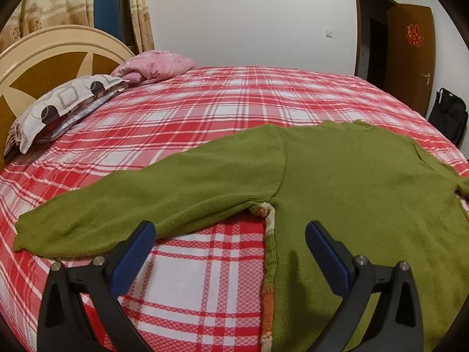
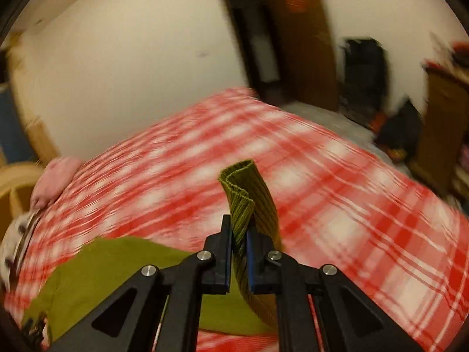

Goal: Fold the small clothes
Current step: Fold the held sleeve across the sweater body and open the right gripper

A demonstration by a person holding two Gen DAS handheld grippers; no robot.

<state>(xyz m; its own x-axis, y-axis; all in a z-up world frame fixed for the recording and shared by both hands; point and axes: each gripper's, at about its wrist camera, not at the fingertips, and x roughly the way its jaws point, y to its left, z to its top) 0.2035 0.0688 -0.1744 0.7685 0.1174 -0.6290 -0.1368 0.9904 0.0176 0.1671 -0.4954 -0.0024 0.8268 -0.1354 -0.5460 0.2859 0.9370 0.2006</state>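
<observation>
The right gripper (image 2: 239,243) is clamped on the green sweater's (image 1: 351,182) ribbed cuff (image 2: 252,196), lifted above the plaid bed (image 1: 205,111). The left gripper (image 1: 231,234), jaws apart, hovers over the armpit; 1 sleeve (image 1: 146,205) stretches leftward, with open bedding beyond.

Olive-green knit sweater (image 1: 337,182) spread flat on the plaid bed (image 1: 205,108), left sleeve extended sideways, ribbed cuff (image 2: 249,193) lifted, folded, pinched upright.
</observation>
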